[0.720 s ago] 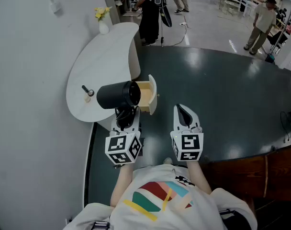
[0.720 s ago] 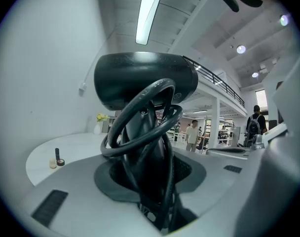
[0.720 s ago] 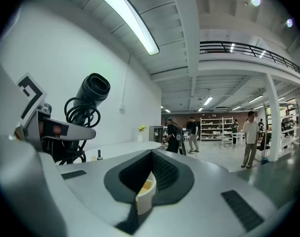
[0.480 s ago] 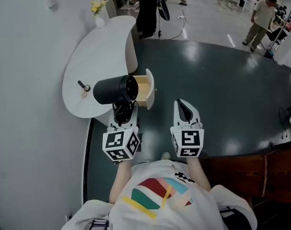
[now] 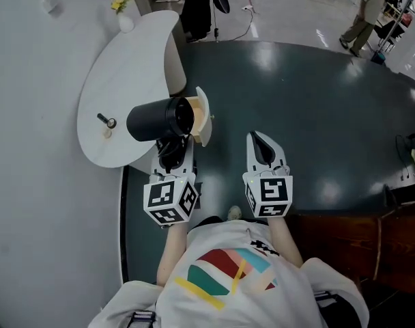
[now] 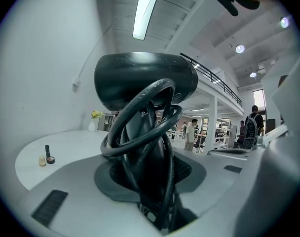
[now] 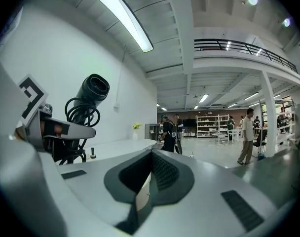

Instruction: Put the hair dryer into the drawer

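**A:** What's where?
**B:** The white table (image 5: 119, 94) is on the left, with its drawer (image 5: 201, 115) pulled open. The hair dryer (image 5: 160, 119) is held up beside the drawer.
**A:** And the grip?
**B:** The left gripper (image 5: 173, 149) is clamped partway closed on the handle and its looped cord (image 6: 140, 132). The right gripper (image 5: 263, 149) has its jaws nearly together and holds nothing.
**A:** Any advice?
**B:** I'd line the barrel up with the drawer, lower it slowly, and tuck the cord inside.

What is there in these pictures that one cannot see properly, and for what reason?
Inside of the drawer, head view: the hair dryer covers most of it.
Handle of the hair dryer, left gripper view: the coiled cord wraps over it.
The small items on the white table: too small in every view to name.
Jaws of the left gripper, head view: hidden under the hair dryer.
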Tool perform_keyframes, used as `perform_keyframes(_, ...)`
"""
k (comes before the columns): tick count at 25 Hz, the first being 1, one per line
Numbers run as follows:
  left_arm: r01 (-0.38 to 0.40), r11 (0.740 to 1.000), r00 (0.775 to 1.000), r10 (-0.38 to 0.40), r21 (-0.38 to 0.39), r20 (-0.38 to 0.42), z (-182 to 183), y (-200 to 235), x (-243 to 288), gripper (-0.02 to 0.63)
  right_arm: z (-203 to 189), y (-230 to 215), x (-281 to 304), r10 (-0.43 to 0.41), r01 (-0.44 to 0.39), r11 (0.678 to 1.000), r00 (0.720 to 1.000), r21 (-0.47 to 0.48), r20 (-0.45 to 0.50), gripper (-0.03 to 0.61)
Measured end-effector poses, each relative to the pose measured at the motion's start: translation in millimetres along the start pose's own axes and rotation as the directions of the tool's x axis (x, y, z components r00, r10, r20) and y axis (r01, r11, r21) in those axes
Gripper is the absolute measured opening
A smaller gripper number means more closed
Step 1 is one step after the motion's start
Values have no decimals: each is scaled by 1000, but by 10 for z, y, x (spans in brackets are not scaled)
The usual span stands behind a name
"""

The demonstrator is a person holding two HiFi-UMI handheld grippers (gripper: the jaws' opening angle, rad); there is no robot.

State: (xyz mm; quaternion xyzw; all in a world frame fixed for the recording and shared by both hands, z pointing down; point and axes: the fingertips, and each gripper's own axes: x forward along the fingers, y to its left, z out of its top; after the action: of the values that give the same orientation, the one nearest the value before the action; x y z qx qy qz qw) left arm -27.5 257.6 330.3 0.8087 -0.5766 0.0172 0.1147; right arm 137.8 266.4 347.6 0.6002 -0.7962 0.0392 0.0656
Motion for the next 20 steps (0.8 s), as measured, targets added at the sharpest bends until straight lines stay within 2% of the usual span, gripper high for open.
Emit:
perform_keyframes(4, 17, 1000, 1000, -17, 3, -10, -135, -93, 99, 158, -188, -104, -52, -15, 15, 1000, 999, -24, -31, 11)
perform_keyframes(8, 42, 999, 999, -42, -14, -31, -272, -132, 161, 158, -352, -156, -85, -26, 25, 1000, 998, -9, -60, 12)
perform_keyframes(20, 60, 998, 998, -60, -22, -28, -245, -87, 602, 158, -307, -348, 235, -22, 20, 999, 998, -37, -62, 12)
